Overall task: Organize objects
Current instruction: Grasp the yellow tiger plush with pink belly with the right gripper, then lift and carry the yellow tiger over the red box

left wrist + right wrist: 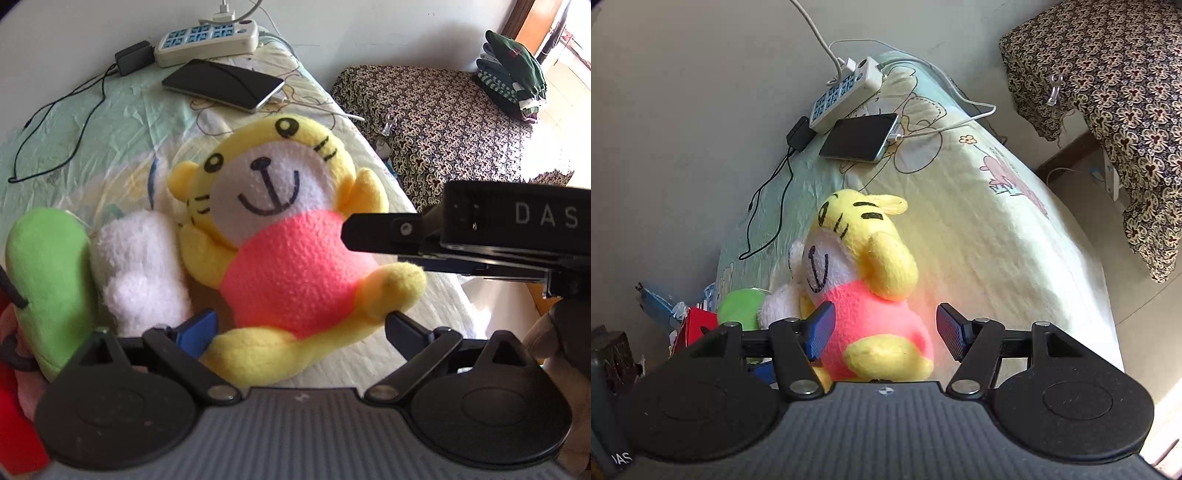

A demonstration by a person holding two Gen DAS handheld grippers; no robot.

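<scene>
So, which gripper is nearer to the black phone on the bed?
Left, probably, though neither is close. The left gripper straddles the yellow tiger plush, with the phone beyond its head. The right gripper sits at the plush's legs, seemingly farther from the phone.

Yellow plush tiger (866,280) between open right tongs (884,330), patterned bedsheet (997,236)

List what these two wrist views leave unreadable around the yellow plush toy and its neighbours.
- Left wrist view: the green and white plush is cut off by the left gripper body, so its shape is unclear.
- Left wrist view: the red object is cropped by the frame edge.
- Right wrist view: the yellow plush toy has its feet hidden behind the right gripper.
</scene>
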